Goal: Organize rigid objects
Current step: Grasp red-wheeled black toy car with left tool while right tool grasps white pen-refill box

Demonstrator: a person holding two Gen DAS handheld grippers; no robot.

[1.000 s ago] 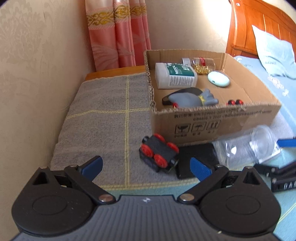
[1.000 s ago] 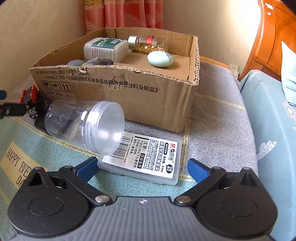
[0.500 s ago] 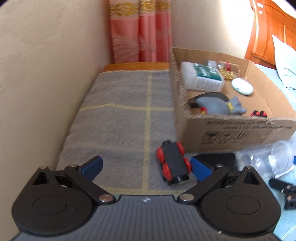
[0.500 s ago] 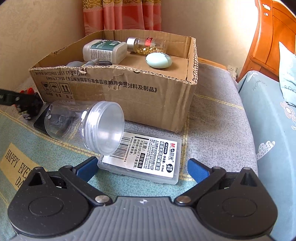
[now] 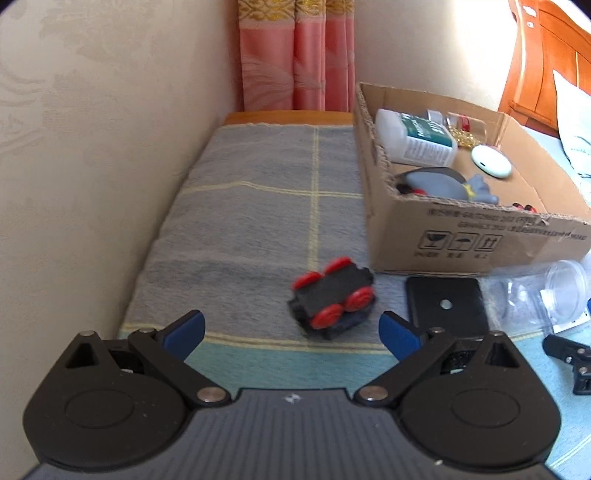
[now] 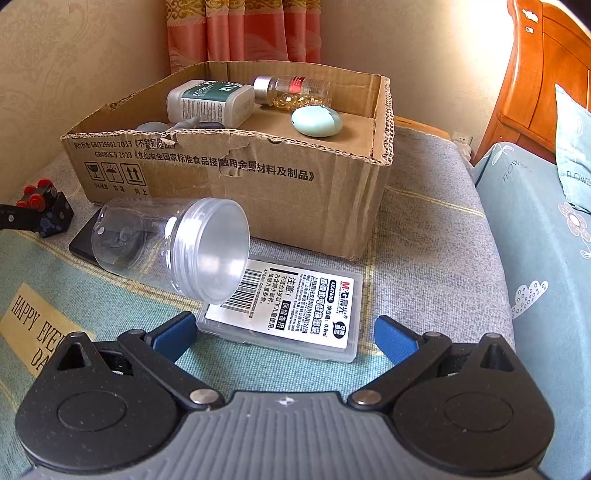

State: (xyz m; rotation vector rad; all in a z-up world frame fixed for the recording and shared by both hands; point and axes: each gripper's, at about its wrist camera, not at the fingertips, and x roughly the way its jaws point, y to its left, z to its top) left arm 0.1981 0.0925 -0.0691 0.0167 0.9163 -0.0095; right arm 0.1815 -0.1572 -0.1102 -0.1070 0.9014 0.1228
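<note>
The left gripper [image 5: 291, 328], jaws apart and empty, is facing the toy car [image 5: 332, 297] just ahead, likely light, rigid, best pinched across its black body between the wheels

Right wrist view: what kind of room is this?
Most likely a home bedroom: an orange wooden headboard with a pale blue pillow at right, pink patterned curtains behind the open brown cardboard box, and a grey woven blanket underneath.

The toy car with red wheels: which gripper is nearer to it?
Left. The toy car lies just ahead of the open left gripper. The right gripper faces the labelled plastic case, off to the car's right.
</note>
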